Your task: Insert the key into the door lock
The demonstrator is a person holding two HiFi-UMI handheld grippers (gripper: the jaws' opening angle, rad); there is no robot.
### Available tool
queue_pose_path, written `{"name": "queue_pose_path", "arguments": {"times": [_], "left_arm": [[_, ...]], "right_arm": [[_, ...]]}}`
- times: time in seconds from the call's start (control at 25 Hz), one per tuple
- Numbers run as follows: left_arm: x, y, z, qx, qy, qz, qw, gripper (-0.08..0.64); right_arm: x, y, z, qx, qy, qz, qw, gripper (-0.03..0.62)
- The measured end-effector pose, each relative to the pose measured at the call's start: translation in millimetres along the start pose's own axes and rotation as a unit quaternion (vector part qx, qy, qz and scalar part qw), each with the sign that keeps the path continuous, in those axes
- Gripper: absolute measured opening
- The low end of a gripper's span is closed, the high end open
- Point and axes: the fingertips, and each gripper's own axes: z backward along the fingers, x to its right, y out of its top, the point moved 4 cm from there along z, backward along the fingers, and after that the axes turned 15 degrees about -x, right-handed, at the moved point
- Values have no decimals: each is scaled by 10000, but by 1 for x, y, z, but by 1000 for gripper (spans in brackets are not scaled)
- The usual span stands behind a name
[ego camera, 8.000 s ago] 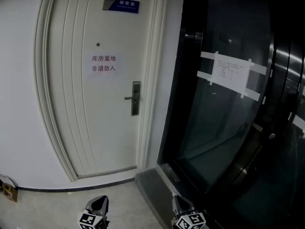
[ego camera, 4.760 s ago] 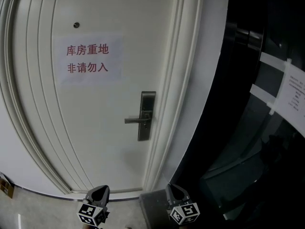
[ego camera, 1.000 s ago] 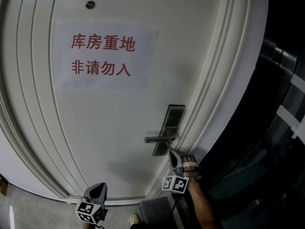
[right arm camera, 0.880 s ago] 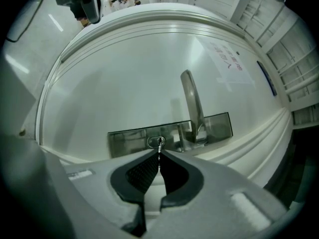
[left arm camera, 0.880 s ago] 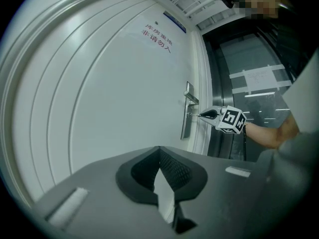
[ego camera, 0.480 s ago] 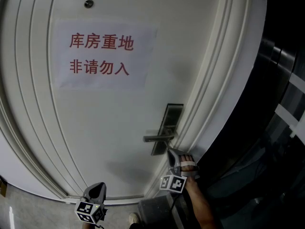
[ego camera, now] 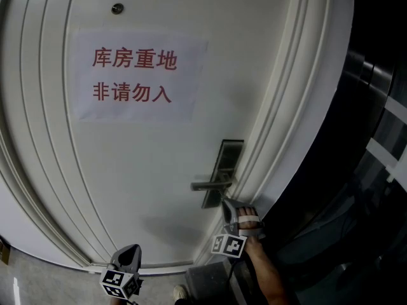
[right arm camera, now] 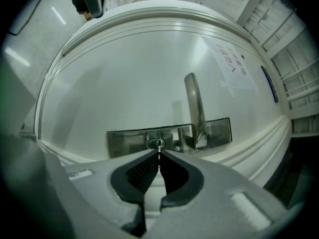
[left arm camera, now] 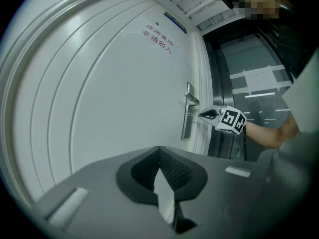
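Note:
A white door point(ego camera: 146, 170) carries a metal lock plate point(ego camera: 224, 170) with a lever handle point(ego camera: 208, 185). My right gripper point(ego camera: 224, 203) reaches level to the plate's lower part, shut on a thin metal key point(right arm camera: 159, 154). In the right gripper view the key's tip meets the round keyhole point(right arm camera: 156, 144) in the lock plate point(right arm camera: 129, 139), beside the handle point(right arm camera: 194, 108); how deep it sits I cannot tell. The left gripper view shows the right gripper point(left arm camera: 205, 114) at the plate point(left arm camera: 188, 118). My left gripper point(ego camera: 131, 251) hangs low, away from the door, its jaws point(left arm camera: 159, 151) together with nothing in them.
A paper notice point(ego camera: 137, 78) with red characters is taped under a peephole point(ego camera: 117, 8). Ribbed white moulding point(ego camera: 289, 107) frames the door, and dark glass panels point(ego camera: 375, 145) stand to its right. A grey threshold point(ego camera: 210, 277) and a shoe tip point(ego camera: 180, 291) lie below.
Since the oldest frames the door has come much closer and my right gripper has risen to the lock plate. Over the last second nothing has visibly moved.

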Motion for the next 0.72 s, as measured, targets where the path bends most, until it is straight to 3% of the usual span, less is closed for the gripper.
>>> {"name": "queue_pose_path", "arguments": {"times": [0.72], "left_arm": [[-6, -3, 3, 26, 179, 99, 9998, 3]], "right_arm": [[2, 10, -11, 98, 66, -56, 9999, 11]]}}
